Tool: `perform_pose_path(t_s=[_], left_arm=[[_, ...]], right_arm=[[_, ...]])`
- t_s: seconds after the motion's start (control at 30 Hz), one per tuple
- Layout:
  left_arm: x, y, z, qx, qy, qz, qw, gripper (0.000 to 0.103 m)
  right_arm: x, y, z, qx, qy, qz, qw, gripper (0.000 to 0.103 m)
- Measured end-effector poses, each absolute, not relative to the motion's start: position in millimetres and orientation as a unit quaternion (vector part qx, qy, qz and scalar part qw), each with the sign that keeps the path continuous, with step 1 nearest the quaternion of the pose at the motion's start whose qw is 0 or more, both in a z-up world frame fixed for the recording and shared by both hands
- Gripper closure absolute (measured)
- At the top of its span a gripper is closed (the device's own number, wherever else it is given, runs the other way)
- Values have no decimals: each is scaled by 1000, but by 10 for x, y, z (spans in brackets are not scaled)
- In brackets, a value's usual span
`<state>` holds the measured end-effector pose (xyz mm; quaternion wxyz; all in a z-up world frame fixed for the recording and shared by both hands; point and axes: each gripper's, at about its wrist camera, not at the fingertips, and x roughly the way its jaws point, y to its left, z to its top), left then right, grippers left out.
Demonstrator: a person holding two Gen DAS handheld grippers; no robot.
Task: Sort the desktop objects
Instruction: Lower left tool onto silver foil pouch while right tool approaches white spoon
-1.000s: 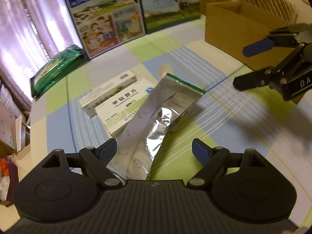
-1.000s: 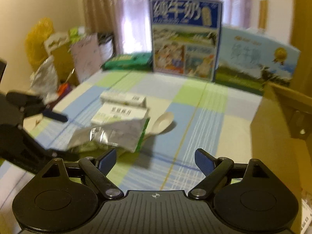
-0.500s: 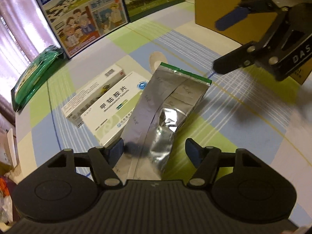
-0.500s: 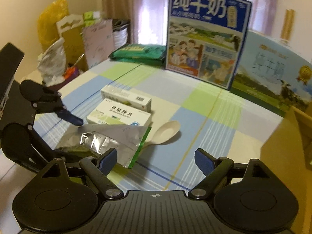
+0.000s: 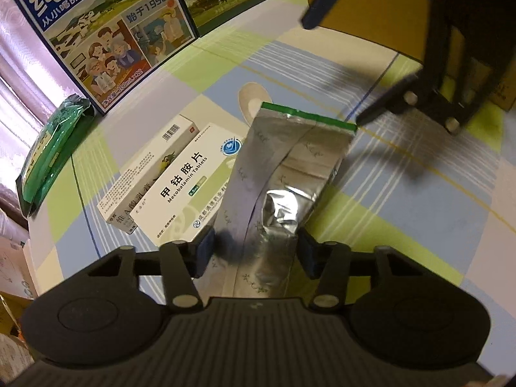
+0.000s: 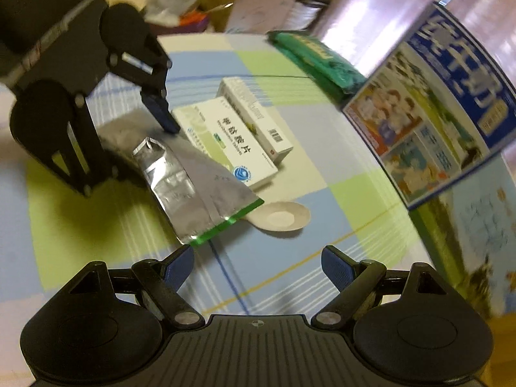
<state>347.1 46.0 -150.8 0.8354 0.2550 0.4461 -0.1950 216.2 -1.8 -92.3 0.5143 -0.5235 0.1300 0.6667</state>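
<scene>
L claw (image 5: 254, 251) straddling crinkled silver foil pouch (image 5: 283, 174), jaws apart; close squarely, avoid white tablet box (image 5: 193, 187) just left. R claw (image 6: 254, 264) apart, empty.

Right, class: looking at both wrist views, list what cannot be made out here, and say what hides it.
- Spoon handle: both views, under the foil pouch.
- Whether the left claw pinches the pouch: left view, contact unclear.
- Smaller medicine box text: right view, motion blur.
- Cardboard box contents: left view, cut off by the edge and the right claw.
</scene>
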Motion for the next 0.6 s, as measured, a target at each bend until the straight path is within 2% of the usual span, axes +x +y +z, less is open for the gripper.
perform_pose_path(t_s=[0.27, 0.4, 0.53, 0.6], left_arm=[[3227, 606, -1459, 272, 448, -198, 828, 80], [3154, 634, -1443, 287, 438, -202, 828, 81], [3139, 580, -1453, 291, 428, -212, 829, 74], [3147, 571, -1453, 278, 423, -222, 833, 59]], right_arm=[[2235, 223, -1118, -590, 77, 679, 430, 19], [2193, 338, -1263, -618, 47, 684, 385, 19], [2208, 531, -1390, -625, 51, 688, 365, 19], [2232, 604, -1437, -625, 61, 691, 358, 19]])
